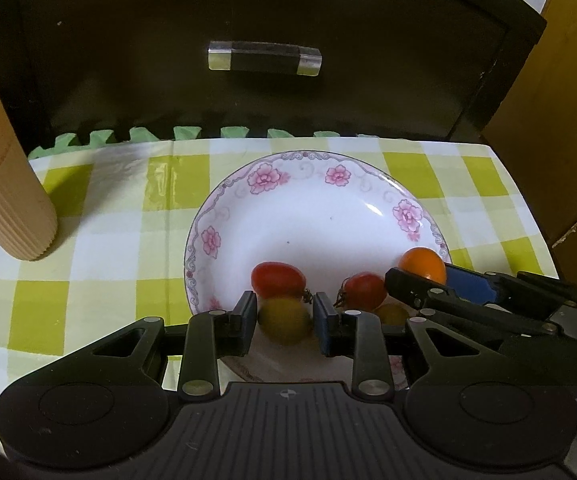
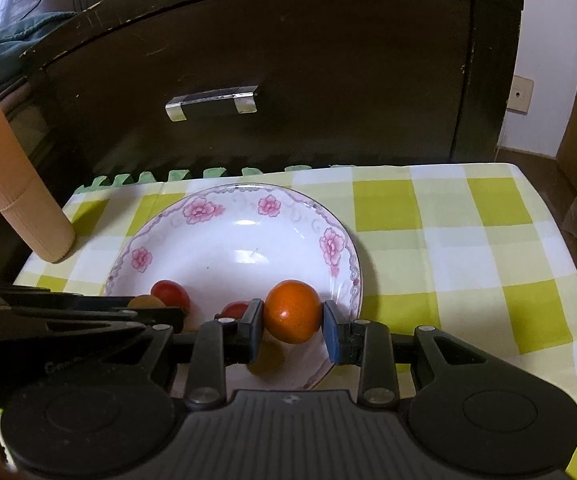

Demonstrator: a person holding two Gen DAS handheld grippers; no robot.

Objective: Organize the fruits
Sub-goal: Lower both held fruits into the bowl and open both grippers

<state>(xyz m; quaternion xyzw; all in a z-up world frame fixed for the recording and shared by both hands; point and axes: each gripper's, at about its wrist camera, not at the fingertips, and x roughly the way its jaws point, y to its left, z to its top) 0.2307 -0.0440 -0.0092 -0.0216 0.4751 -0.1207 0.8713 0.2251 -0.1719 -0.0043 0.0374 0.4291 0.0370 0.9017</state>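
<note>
Looking along the left gripper (image 1: 284,316), its fingers (image 1: 246,312) flank a yellow-green tomato (image 1: 283,320) over the near part of the floral plate (image 1: 320,208); whether the pads press it or have let go cannot be told. A red tomato (image 1: 278,279) lies just beyond it, a second red tomato (image 1: 362,290) to the right, a small yellowish one (image 1: 391,314) beside that. The right gripper comes in from the right, closed on the orange tomato (image 1: 424,265). A ribbed beige cup (image 1: 4,184) stands left on the checked tabletop (image 1: 88,248). Right wrist view: right gripper (image 2: 292,322) fingers (image 2: 253,326) clamp the orange tomato (image 2: 293,311) on both sides above the plate's (image 2: 224,248) near right rim. Red tomatoes (image 2: 170,294) lie left in the plate, partly hidden by the left gripper.
</note>
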